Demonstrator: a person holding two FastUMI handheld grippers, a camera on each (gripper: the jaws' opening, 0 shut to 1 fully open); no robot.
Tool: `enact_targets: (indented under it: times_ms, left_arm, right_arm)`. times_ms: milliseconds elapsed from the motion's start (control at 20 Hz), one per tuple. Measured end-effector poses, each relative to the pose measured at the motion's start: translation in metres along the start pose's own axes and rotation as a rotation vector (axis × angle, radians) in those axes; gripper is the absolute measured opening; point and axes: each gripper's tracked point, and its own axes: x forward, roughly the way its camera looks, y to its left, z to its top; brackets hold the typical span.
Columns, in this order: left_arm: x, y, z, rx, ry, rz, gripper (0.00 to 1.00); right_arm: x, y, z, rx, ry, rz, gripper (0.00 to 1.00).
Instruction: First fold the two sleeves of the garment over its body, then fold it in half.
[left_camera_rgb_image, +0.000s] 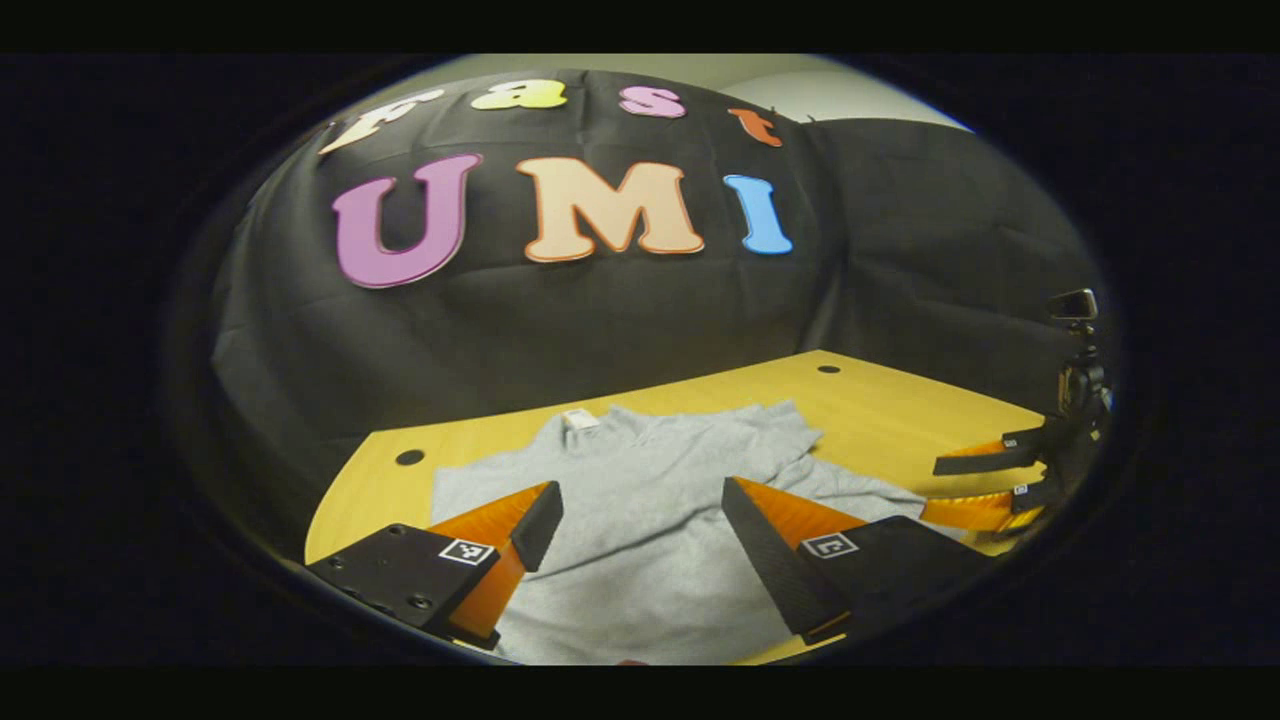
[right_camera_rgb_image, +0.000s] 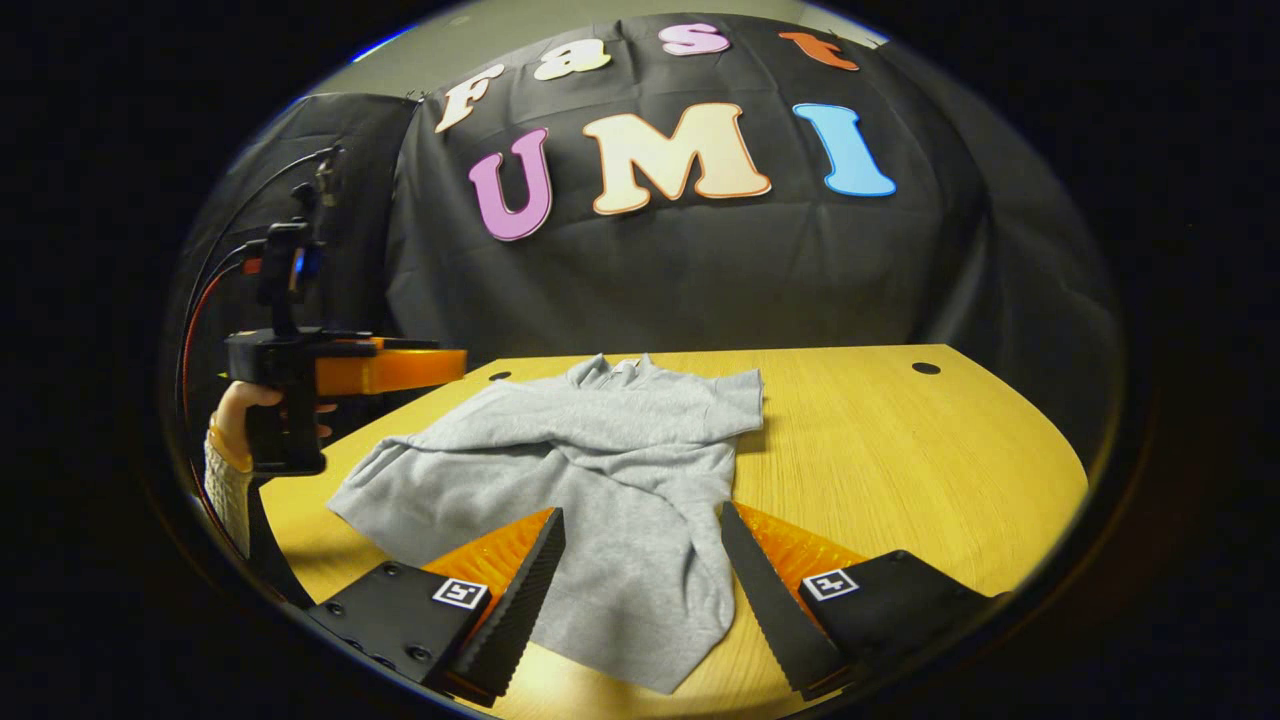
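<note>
The gray shirt (right_camera_rgb_image: 600, 470) lies flat on the yellow counter (right_camera_rgb_image: 900, 460), collar far away and bottom edge close, right in front of the right tool (right_camera_rgb_image: 640, 570) and left tool (left_camera_rgb_image: 640, 525), both spread wide and holding nothing.

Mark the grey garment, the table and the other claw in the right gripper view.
grey garment (right_camera_rgb_image: 590, 450): right gripper view, mid body.
table (right_camera_rgb_image: 900, 450): right gripper view, bare top.
left claw (right_camera_rgb_image: 400, 368): right gripper view, its fingers.
</note>
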Motion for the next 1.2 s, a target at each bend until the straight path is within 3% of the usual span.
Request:
enact_targets:
  times_ms: [100, 150, 200, 450, 500, 550, 600, 850, 950, 1000, 1100, 1200]
  left_arm:
    - [-0.028, 0.015, -0.025, -0.028, 0.032, 0.026, 0.95]
    - [-0.040, 0.019, -0.039, -0.042, 0.050, 0.032, 1.00]
    - [-0.050, 0.023, -0.053, -0.055, 0.077, 0.039, 0.95]
    - [-0.090, 0.032, -0.121, -0.068, 0.185, 0.078, 0.95]
    - [-0.095, 0.032, -0.130, -0.074, 0.202, 0.087, 0.91]
    - [-0.098, 0.033, -0.138, -0.080, 0.214, 0.092, 1.00]
    - [-0.100, 0.033, -0.146, -0.087, 0.225, 0.101, 0.95]
    - [-0.101, 0.038, -0.167, -0.139, 0.256, 0.130, 1.00]
    - [-0.101, 0.039, -0.175, -0.153, 0.267, 0.133, 0.96]
    - [-0.102, 0.038, -0.177, -0.158, 0.273, 0.134, 0.96]
    - [-0.100, 0.040, -0.180, -0.160, 0.276, 0.140, 0.96]
    - [-0.100, 0.040, -0.181, -0.165, 0.274, 0.144, 0.98]
  right_arm:
    - [-0.003, 0.008, -0.013, -0.012, 0.034, 0.004, 0.98]
    - [-0.006, 0.011, -0.021, -0.020, 0.052, 0.005, 0.98]
    - [-0.008, 0.013, -0.028, -0.029, 0.068, 0.001, 0.98]
    - [-0.018, 0.013, -0.057, -0.040, 0.139, -0.020, 0.99]
    - [-0.020, 0.011, -0.060, -0.046, 0.146, -0.029, 0.98]
    - [-0.021, 0.010, -0.063, -0.052, 0.155, -0.036, 0.98]
    - [-0.021, 0.009, -0.064, -0.055, 0.162, -0.038, 0.98]
    - [-0.023, 0.006, -0.072, -0.070, 0.190, -0.046, 0.98]
    - [-0.024, 0.005, -0.072, -0.073, 0.199, -0.052, 0.94]
    - [-0.023, 0.003, -0.073, -0.073, 0.203, -0.054, 0.98]
    - [-0.023, 0.003, -0.073, -0.078, 0.205, -0.057, 0.94]
    - [-0.024, 0.004, -0.074, -0.083, 0.209, -0.061, 0.97]
